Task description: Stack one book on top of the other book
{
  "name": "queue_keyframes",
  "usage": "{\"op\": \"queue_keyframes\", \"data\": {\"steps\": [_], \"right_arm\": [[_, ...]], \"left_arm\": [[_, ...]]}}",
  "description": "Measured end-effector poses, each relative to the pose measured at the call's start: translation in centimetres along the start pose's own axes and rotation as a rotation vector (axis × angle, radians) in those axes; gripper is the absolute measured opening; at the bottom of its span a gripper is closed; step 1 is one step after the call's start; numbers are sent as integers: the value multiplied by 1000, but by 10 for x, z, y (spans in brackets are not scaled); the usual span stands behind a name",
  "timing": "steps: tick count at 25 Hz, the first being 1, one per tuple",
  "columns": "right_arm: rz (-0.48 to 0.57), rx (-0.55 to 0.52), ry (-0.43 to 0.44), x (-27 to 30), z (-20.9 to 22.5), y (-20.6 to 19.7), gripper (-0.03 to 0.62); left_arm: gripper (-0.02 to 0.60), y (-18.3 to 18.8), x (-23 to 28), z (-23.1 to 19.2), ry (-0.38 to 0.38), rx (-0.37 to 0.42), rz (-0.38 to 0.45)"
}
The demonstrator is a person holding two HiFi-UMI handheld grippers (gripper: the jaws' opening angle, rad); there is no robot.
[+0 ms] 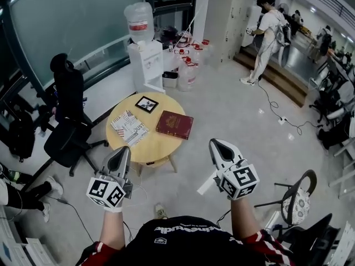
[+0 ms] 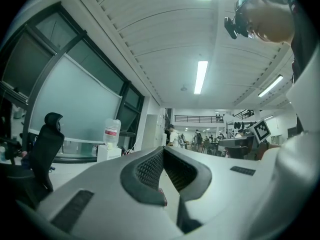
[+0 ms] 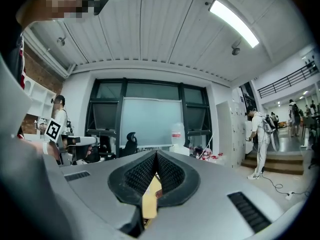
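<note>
Carried level and well short of the round table (image 1: 156,146), left gripper (image 1: 122,154) and right gripper (image 1: 217,147) each pinched closed on nothing, likely for want of anything within reach yet. Lying flat and apart on that tabletop, unstacked: 2 books, the red book (image 1: 174,124) to the right of the patterned white book (image 1: 128,127). Laid out plainly only from the head view; from the 2 gripper views, just meeting pads against ceiling, windows and a water dispenser (image 2: 111,134).
</note>
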State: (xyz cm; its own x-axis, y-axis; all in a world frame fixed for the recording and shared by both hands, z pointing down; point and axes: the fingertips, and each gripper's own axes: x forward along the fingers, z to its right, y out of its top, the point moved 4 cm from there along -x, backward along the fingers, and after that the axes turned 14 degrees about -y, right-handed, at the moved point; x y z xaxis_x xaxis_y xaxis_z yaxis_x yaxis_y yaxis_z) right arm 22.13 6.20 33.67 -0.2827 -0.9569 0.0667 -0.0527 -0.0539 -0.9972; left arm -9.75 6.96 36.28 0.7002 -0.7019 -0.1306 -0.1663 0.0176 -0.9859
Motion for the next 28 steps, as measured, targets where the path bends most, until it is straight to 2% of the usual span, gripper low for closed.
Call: {"op": "queue_keyframes", "data": {"steps": [13,21,28], "right_arm": [[-9,8,-26,95,-40,10,26],[-31,-4,-57,120,-53,6,26],[-44,-20,-87,131,-53,5,26]], "left_arm": [[15,8,22,-101,-52,-44,25],[15,-4,32,-130,-107,-68,20],[15,-5,35,-143,-109,-104,39]]}}
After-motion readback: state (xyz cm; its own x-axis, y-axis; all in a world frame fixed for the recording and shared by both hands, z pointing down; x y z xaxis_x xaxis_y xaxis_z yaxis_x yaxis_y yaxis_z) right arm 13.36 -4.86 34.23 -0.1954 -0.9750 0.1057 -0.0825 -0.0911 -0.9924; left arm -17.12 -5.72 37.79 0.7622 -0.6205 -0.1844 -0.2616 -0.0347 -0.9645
